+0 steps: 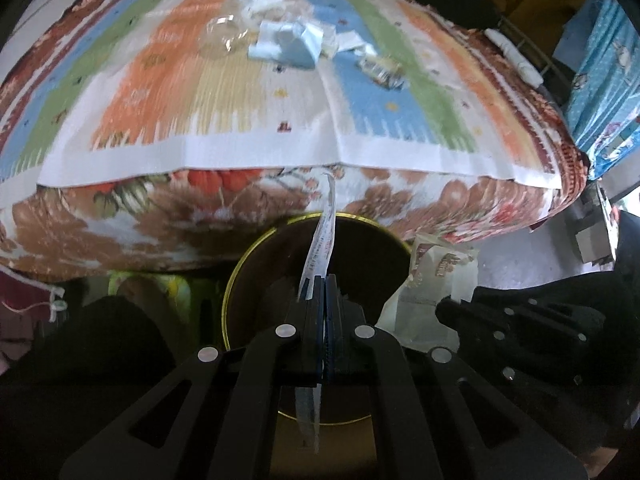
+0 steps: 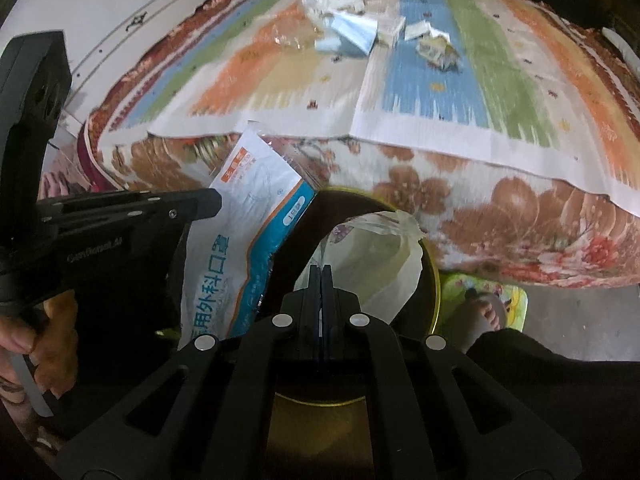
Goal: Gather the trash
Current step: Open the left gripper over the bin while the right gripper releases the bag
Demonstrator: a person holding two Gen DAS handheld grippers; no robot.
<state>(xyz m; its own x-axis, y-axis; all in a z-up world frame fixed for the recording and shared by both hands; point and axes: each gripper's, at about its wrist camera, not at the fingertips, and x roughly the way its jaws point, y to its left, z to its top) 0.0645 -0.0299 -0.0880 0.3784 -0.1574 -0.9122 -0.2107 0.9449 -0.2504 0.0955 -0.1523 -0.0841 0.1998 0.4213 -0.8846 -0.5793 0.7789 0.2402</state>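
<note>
Hanging over the dark bin (image 1: 256, 280) at lower centre, a mask wrapper (image 2: 244, 240) is clamped in the left gripper (image 1: 325, 278) and a crumpled plastic bag (image 2: 384, 256) in the right gripper (image 2: 321, 268). More litter (image 1: 288, 40) lies at upper centre on the striped cloth (image 1: 240, 120).

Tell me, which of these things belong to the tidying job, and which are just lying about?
Part of the job: mask packet in left gripper; white wrapper in right gripper; bin; scraps.

Just there: striped cloth, floral blanket, slipper.
</note>
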